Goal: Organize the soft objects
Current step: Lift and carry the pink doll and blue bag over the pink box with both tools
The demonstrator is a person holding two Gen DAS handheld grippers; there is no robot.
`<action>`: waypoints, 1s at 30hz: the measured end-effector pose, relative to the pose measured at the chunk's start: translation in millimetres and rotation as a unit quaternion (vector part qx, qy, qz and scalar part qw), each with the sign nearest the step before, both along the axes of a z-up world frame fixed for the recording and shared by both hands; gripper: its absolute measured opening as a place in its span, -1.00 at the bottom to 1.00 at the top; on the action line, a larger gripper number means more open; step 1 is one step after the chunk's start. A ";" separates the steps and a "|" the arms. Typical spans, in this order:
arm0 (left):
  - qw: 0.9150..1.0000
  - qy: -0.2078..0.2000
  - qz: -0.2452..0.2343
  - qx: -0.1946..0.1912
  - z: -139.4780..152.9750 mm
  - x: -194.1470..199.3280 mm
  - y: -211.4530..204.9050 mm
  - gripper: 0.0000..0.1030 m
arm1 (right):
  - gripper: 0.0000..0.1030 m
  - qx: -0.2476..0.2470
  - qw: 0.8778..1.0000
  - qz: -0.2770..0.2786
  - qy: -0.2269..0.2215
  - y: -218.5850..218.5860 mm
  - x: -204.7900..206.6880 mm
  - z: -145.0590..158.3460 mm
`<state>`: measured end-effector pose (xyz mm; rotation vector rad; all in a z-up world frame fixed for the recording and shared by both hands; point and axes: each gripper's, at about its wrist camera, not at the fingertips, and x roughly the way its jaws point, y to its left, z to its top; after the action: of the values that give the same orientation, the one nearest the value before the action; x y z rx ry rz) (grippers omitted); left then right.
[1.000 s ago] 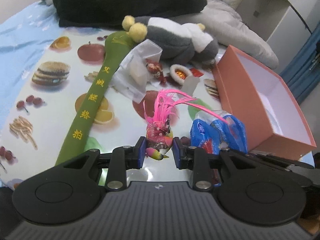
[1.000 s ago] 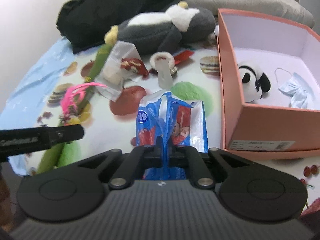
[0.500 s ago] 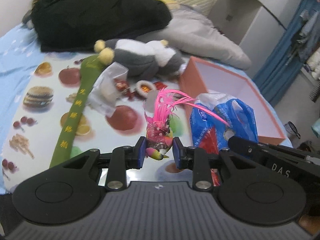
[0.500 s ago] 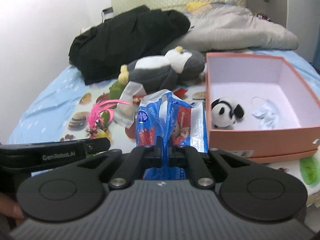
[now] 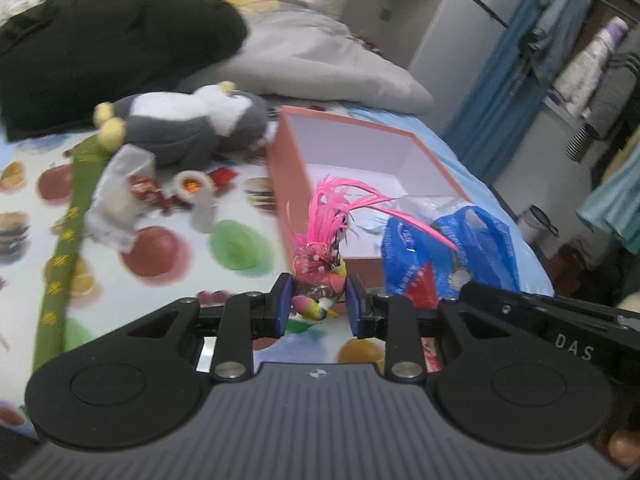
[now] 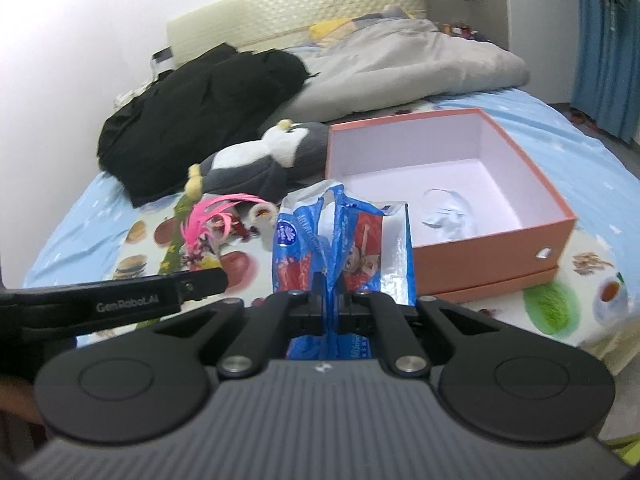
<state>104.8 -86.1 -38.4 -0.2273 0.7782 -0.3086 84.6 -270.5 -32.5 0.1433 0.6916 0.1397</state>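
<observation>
Left gripper (image 5: pixel 316 304) is pinching a little feathered bird toy (image 5: pixel 320 276) off the mat, long pink plume sticking up toward the salmon box (image 5: pixel 424 148). Right gripper (image 6: pixel 330 304) is clamped tight on a blue snack bag (image 6: pixel 340 240), which stands upright in front of the box.

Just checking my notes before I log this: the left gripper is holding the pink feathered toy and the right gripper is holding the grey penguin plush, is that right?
Not quite. The left gripper does hold the pink feathered toy, but the right gripper is shut on the blue plastic packet, as the right wrist view shows. The grey penguin plush lies on the bed.
</observation>
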 end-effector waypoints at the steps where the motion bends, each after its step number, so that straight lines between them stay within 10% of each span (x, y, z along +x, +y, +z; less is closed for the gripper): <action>1: 1.000 -0.001 -0.006 0.001 0.8 3.6 -5.4 -0.36 | -0.88 0.001 1.000 -0.004 0.000 -3.6 2.6 0.6; 16: 0.996 -0.019 -0.076 0.035 27.1 117.7 -80.0 -0.36 | -0.88 -0.026 0.998 -0.044 -0.025 -62.0 84.8 18.7; 30: 0.989 0.116 -0.076 0.051 -26.0 221.2 -114.0 -0.36 | -0.88 -0.023 0.994 -0.069 0.087 -116.5 180.2 -34.8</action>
<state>326.0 -200.1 -64.4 -0.1076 1.0409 -0.3906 264.7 -387.0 -67.3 0.1603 0.8547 -0.0221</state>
